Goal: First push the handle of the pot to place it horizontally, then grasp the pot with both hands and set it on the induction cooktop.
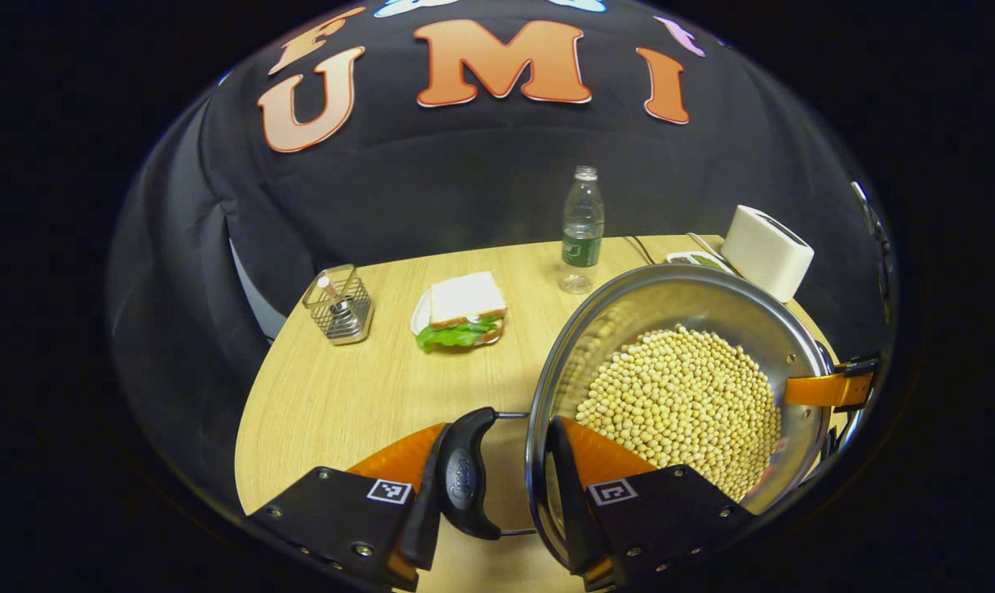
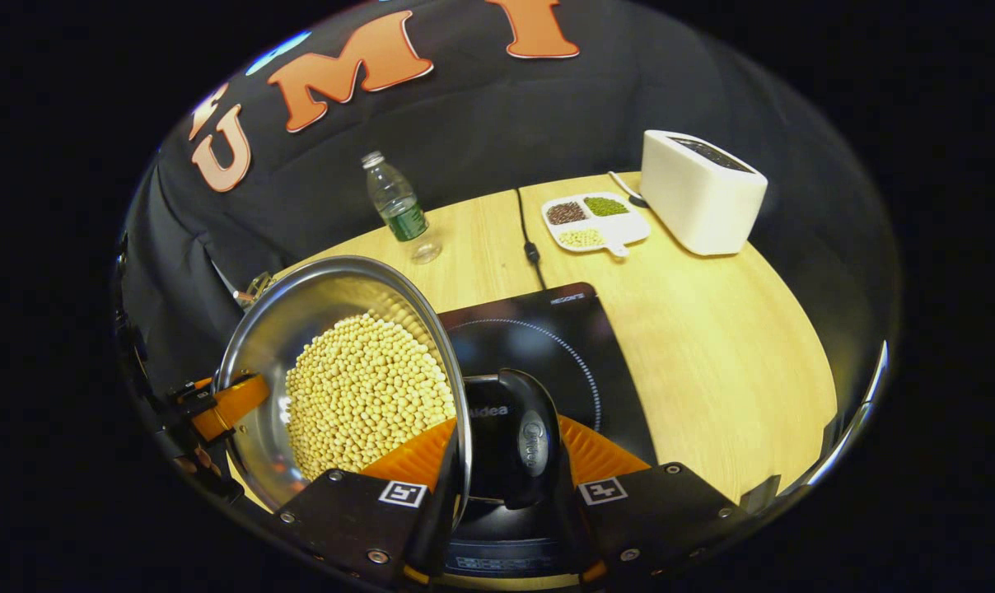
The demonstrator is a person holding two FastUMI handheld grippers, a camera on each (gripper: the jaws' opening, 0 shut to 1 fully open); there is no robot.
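A steel pot (image 1: pixel 604 329) full of pale soybeans (image 1: pixel 679 395) is held between both grippers. My left gripper (image 1: pixel 502 432) is shut on the pot's black side handle (image 1: pixel 464 478), one finger outside the handle and the other inside the rim. At the far rim the right gripper (image 1: pixel 831 387) grips the opposite side. In the right gripper view, my right gripper (image 2: pixel 507 428) is shut on the other black handle (image 2: pixel 518 436), which lies over the black induction cooktop (image 2: pixel 547 346). The pot (image 2: pixel 333 305) sits to the left of it, with the left gripper (image 2: pixel 226 403) at its far rim.
On the wooden table stand a water bottle (image 1: pixel 581 231), a sandwich on a plate (image 1: pixel 464 309) and a wire basket (image 1: pixel 341 305). A white toaster (image 2: pixel 699 202), a divided dish of beans (image 2: pixel 596 221) and the cooktop's cable (image 2: pixel 526 239) lie behind the cooktop.
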